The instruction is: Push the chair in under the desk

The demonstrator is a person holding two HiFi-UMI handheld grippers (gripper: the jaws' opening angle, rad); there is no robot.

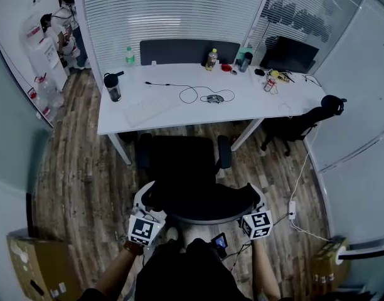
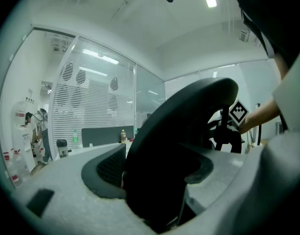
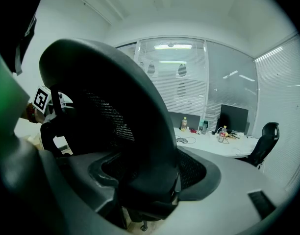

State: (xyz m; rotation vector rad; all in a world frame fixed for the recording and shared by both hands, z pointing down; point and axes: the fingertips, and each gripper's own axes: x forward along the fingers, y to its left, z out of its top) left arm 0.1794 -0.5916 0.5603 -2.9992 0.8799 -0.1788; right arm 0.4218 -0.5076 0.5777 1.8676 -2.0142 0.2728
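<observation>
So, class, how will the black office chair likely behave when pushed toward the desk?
The chair will probably glide on the wood floor, though its wheels are hidden. Held high on the backrest, it may tilt or swivel rather than go straight. Its armrests might catch the desk.

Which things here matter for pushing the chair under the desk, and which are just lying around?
Job: black mesh-backed office chair; white rectangular desk; left gripper and right gripper, both clamped on the chair's backrest.
Lying about: black lidded tumbler, black looped cable, dark flat monitor, second black chair beside the desk.
</observation>
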